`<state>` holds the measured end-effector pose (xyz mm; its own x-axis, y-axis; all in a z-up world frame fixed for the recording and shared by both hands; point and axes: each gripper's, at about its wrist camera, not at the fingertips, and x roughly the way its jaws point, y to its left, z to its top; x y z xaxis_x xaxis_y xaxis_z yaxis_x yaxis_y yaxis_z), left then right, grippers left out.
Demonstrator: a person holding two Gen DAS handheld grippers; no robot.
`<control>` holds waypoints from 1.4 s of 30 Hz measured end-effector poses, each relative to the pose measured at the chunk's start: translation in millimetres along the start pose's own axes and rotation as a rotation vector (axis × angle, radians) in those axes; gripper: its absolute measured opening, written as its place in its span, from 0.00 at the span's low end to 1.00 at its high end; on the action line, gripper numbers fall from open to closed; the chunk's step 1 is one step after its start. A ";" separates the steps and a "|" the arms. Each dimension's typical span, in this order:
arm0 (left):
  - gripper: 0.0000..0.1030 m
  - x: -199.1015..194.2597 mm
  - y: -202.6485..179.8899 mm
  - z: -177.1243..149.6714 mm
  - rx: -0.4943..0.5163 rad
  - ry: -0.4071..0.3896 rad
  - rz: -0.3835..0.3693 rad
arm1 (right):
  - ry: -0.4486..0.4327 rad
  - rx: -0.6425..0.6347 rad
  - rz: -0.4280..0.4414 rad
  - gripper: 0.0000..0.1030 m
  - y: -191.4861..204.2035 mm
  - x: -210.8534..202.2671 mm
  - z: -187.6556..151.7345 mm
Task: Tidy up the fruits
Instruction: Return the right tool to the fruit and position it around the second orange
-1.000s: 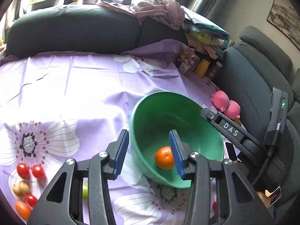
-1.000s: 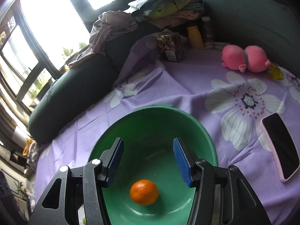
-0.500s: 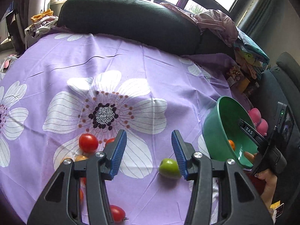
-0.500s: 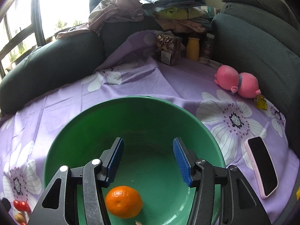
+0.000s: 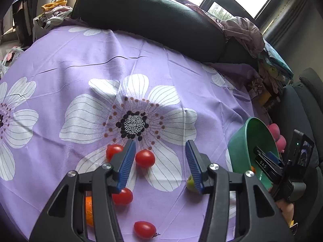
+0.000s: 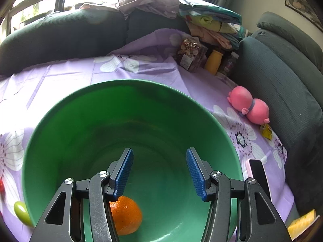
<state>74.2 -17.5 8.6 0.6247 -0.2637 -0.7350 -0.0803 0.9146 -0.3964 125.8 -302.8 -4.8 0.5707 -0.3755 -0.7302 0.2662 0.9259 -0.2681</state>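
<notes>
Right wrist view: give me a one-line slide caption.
Open right gripper poised over the green bowl, which holds one orange on the purple floral cloth.

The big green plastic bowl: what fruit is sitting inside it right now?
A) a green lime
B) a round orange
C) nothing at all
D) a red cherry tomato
B: the right wrist view looks down into the big green plastic bowl, and one round orange lies on its bottom, with no other fruit showing inside.
</notes>
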 end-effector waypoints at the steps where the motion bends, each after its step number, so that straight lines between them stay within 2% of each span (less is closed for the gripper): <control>1: 0.49 -0.4 -0.2 0.2 0.001 0.003 -0.003 | 0.021 -0.004 -0.009 0.54 0.6 0.0 -1.2; 5: 0.50 -5.2 -2.8 0.2 0.025 0.008 -0.027 | 0.063 0.054 0.027 0.54 -8.4 -7.5 -2.9; 8: 0.52 -9.3 -0.4 1.4 0.023 -0.001 -0.009 | 0.007 0.088 0.072 0.54 -14.1 -29.4 -1.0; 10: 0.56 -10.6 1.3 1.9 0.032 -0.004 0.006 | -0.035 0.106 0.141 0.54 -13.0 -46.3 0.4; 13: 0.57 -10.4 6.3 2.4 0.036 -0.003 0.034 | -0.059 0.165 0.370 0.54 -9.4 -64.1 3.8; 17: 0.57 -10.2 19.0 4.3 0.007 0.008 0.069 | 0.007 0.195 0.717 0.54 12.9 -68.4 5.0; 20: 0.57 -15.0 35.0 9.7 -0.021 0.001 0.055 | 0.076 0.131 0.842 0.54 44.5 -68.4 2.5; 25: 0.57 -24.0 70.3 14.2 -0.145 -0.026 0.088 | 0.146 -0.016 0.928 0.54 100.6 -75.2 -8.6; 30: 0.56 -22.9 79.1 15.1 -0.156 -0.029 0.168 | 0.261 -0.166 1.020 0.54 155.1 -79.3 -35.2; 33: 0.56 -27.7 88.0 15.5 -0.185 -0.039 0.144 | 0.329 -0.219 1.028 0.46 177.3 -76.7 -51.3; 38: 0.55 -31.6 98.1 16.5 -0.230 -0.056 0.176 | 0.385 -0.293 1.118 0.45 199.0 -85.2 -67.3; 42: 0.54 -31.7 100.5 16.0 -0.261 -0.056 0.159 | 0.407 -0.350 1.093 0.45 215.7 -86.2 -78.5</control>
<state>58.7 87.8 0.8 0.6298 -0.0998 -0.7704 -0.3729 0.8312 -0.4124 73.0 -67.4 -49.0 0.0610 0.5912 -0.8042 -0.4621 0.7309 0.5022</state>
